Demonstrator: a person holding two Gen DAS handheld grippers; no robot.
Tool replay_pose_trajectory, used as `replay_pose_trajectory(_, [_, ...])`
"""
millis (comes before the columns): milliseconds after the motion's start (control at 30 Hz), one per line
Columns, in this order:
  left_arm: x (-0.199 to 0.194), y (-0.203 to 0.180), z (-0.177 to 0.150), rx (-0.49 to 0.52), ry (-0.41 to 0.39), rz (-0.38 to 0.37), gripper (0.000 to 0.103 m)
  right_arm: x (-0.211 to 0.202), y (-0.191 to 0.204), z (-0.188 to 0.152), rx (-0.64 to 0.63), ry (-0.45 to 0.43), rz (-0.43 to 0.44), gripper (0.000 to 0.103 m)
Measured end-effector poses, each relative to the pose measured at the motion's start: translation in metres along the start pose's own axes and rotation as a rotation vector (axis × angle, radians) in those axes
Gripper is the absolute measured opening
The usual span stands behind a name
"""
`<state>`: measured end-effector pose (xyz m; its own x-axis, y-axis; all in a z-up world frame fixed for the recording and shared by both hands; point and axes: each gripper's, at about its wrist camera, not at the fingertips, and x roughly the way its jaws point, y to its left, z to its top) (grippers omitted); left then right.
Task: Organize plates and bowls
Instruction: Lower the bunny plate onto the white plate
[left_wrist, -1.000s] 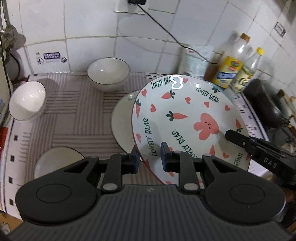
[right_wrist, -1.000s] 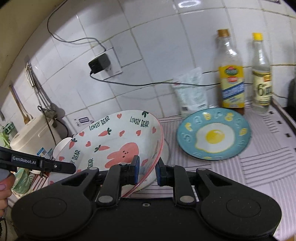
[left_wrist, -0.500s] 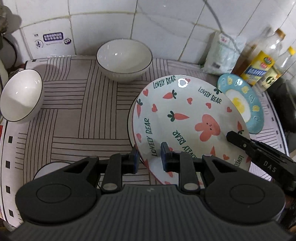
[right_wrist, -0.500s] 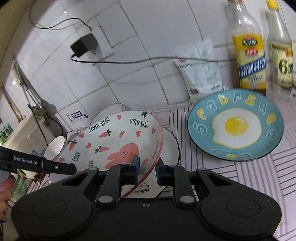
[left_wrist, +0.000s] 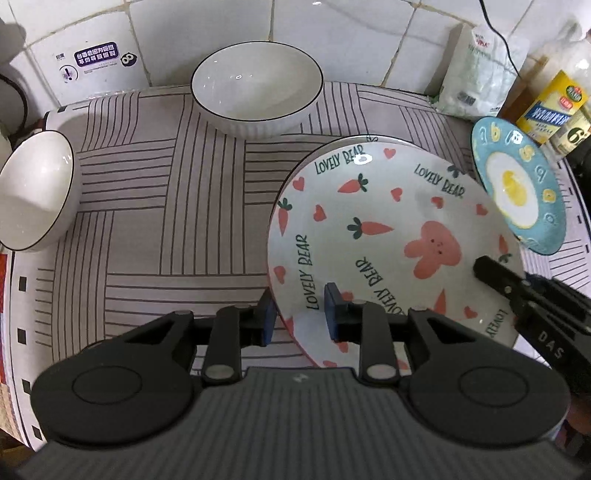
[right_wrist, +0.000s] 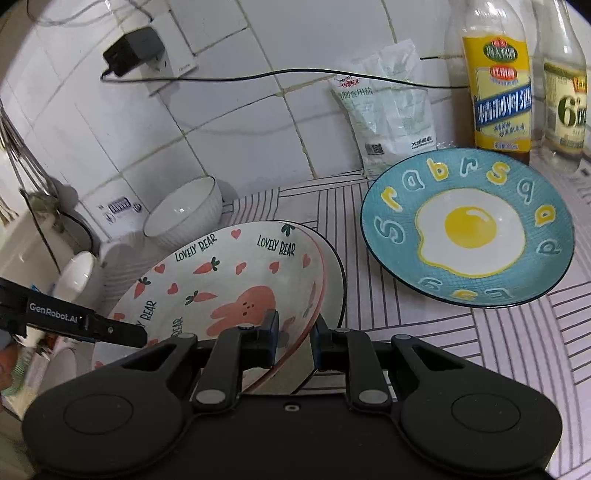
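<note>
A white plate with a pink rabbit, carrots and "LOVELY BEAR" (left_wrist: 373, 221) (right_wrist: 221, 288) lies low over a white black-rimmed plate (right_wrist: 334, 280) on the striped mat. My left gripper (left_wrist: 299, 314) straddles its near-left rim; its jaws are opening, the pads still touching the rim. My right gripper (right_wrist: 295, 332) is shut on the opposite rim and shows as a black finger (left_wrist: 495, 273) in the left wrist view. A blue fried-egg plate (left_wrist: 517, 184) (right_wrist: 469, 229) lies to the right. Two white bowls (left_wrist: 256, 88) (left_wrist: 35, 192) stand behind and to the left.
A striped mat (left_wrist: 166, 221) covers the counter up to the tiled wall. Two bottles (right_wrist: 495, 85) (right_wrist: 565, 103) and a white bag (right_wrist: 391, 110) stand behind the blue plate. A charger (right_wrist: 133, 50) hangs in a wall socket with its cable running right.
Both grippers carried the rabbit plate down and toward the wall until it covers the white plate. The left jaws stand slightly wider apart.
</note>
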<state>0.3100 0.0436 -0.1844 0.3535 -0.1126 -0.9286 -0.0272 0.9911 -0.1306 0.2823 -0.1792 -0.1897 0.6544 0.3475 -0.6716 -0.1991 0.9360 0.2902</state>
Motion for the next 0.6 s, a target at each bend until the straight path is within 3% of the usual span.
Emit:
replay_pose_trajectory(367, [0.015, -0.003, 0.007, 0.031, 0.029, 0.051, 0.025, 0.005, 0.011, 0.003, -0.028, 0.013, -0.051, 0.023])
replay_pose_trajectory(600, [0.021, -0.007, 0.008, 0.058, 0.025, 0.064, 0.025, 0.007, 0.021, 0.002, -0.089, 0.045, -0.128, 0.028])
